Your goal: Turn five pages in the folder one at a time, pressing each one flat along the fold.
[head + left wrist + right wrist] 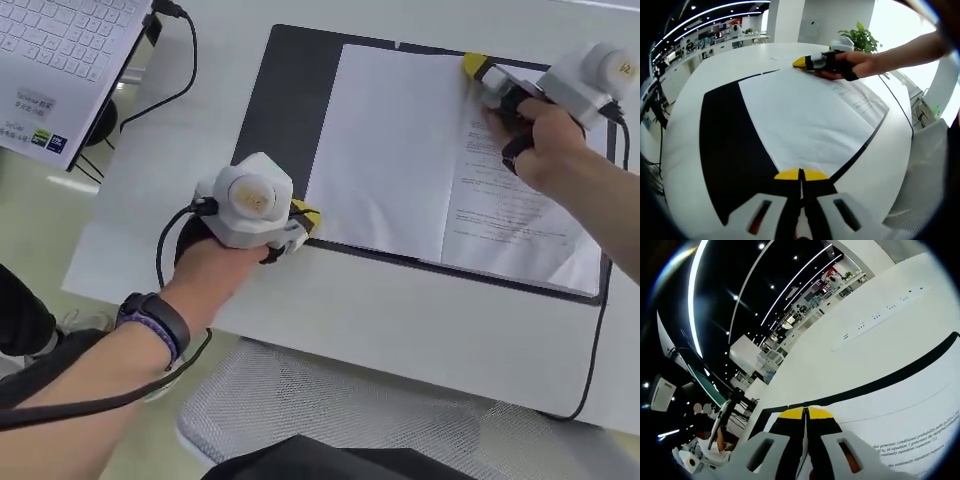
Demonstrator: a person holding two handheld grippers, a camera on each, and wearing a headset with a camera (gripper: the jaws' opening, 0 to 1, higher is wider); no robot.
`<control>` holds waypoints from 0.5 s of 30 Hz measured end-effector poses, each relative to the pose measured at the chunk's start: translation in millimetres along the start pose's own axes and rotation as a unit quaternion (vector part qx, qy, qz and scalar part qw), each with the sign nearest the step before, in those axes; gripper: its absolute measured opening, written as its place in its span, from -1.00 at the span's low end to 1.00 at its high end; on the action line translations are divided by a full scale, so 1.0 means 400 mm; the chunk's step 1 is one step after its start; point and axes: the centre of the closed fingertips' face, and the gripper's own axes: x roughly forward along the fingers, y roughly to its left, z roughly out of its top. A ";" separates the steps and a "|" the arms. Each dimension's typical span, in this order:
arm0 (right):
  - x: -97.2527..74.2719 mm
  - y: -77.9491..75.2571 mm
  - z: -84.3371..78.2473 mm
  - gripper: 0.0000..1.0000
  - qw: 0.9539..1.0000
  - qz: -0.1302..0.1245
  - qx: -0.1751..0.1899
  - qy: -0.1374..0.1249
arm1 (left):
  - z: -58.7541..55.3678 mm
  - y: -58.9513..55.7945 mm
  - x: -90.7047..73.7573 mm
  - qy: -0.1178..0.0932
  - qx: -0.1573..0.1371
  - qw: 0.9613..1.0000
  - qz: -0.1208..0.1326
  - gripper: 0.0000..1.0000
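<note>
Left gripper (305, 215) (801, 175): yellow-tipped fingers together, nothing seen between them. Tips sit at the lower left corner of the blank page (385, 150) (805, 120), over the black folder (275, 100) (725, 150). Cannot tell if they touch the paper edge.

Right gripper (476, 66) (805, 413) (801, 62): fingers together, tips on the top edge of the paper at the upper end of the fold. Printed page (510, 200) (920, 435) runs off toward 4 o'clock from the tips in its own view.

Folder lies open and flat, centre to 2 o'clock in the head view. Blank page left of the fold, printed page right. A bare strip of black cover shows at 9 o'clock of the blank page. The folder's lower edge is near the tabletop's front edge.

Tabletop (400, 320) (685, 115): white, with open room beyond the folder's top and left edges. Laptop (60, 60) at 10 o'clock, well apart from the folder, a black cable (185, 60) trailing from it. Mesh chair seat (330, 410) at 6 o'clock, below the tabletop edge.

Room: open office with ceiling light strips (765, 295). Potted plant (860, 37) beyond the far tabletop edge.
</note>
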 end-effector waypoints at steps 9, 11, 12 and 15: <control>-0.036 0.018 -0.048 -1.00 0.999 0.019 -0.027 0.033 | 0.001 -0.002 -0.002 -0.003 0.002 1.000 0.002 -1.00; -0.041 0.017 -0.052 -1.00 0.999 0.021 -0.024 0.035 | 0.001 -0.002 -0.002 -0.004 0.002 1.000 0.003 -1.00; -0.043 0.017 -0.053 -1.00 0.999 0.022 -0.023 0.035 | 0.001 -0.002 -0.002 -0.005 0.002 1.000 0.004 -1.00; -0.049 0.020 -0.060 -1.00 0.999 0.022 -0.024 0.038 | 0.001 -0.001 -0.003 -0.007 0.001 1.000 0.002 -1.00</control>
